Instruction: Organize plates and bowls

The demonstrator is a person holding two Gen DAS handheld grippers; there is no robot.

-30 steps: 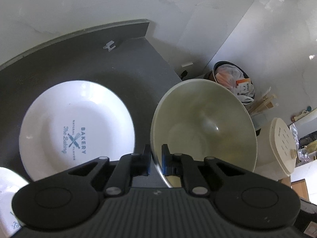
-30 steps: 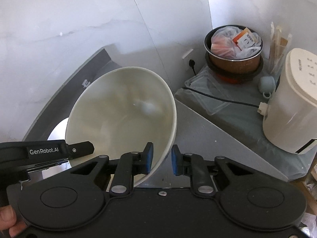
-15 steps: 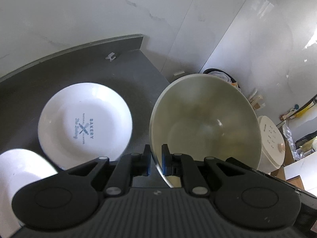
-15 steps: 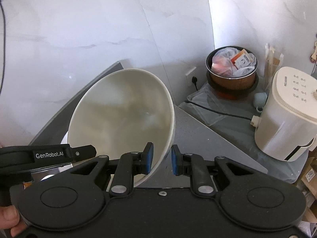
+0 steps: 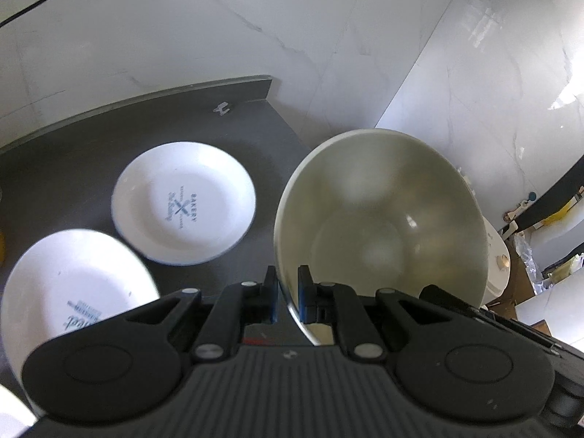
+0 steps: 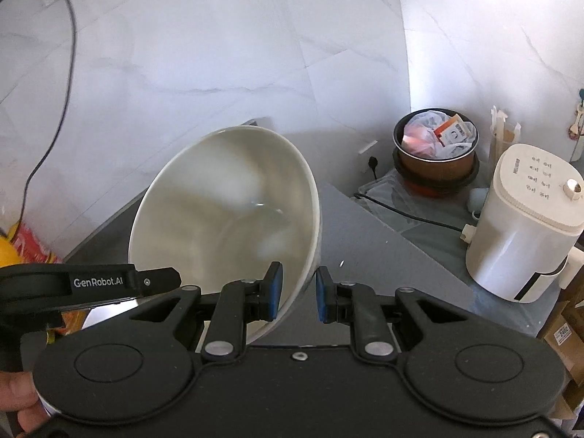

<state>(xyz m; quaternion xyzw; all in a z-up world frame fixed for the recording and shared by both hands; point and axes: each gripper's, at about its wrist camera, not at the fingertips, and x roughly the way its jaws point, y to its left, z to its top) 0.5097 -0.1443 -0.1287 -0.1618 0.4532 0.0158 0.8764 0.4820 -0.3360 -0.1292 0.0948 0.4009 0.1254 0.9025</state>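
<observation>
Bowl (image 5: 379, 219) rim sits pinched in the left gripper (image 5: 284, 297), loosely straddled by the spread right gripper (image 6: 297, 292).

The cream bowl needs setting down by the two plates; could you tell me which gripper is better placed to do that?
Probably the left gripper: it pinches the cream bowl by the rim, plates on its side. The right gripper is open, not gripping.

two plates (image 5: 184, 202), one bowl (image 5: 379, 215), two tools (image 5: 286, 297).
</observation>
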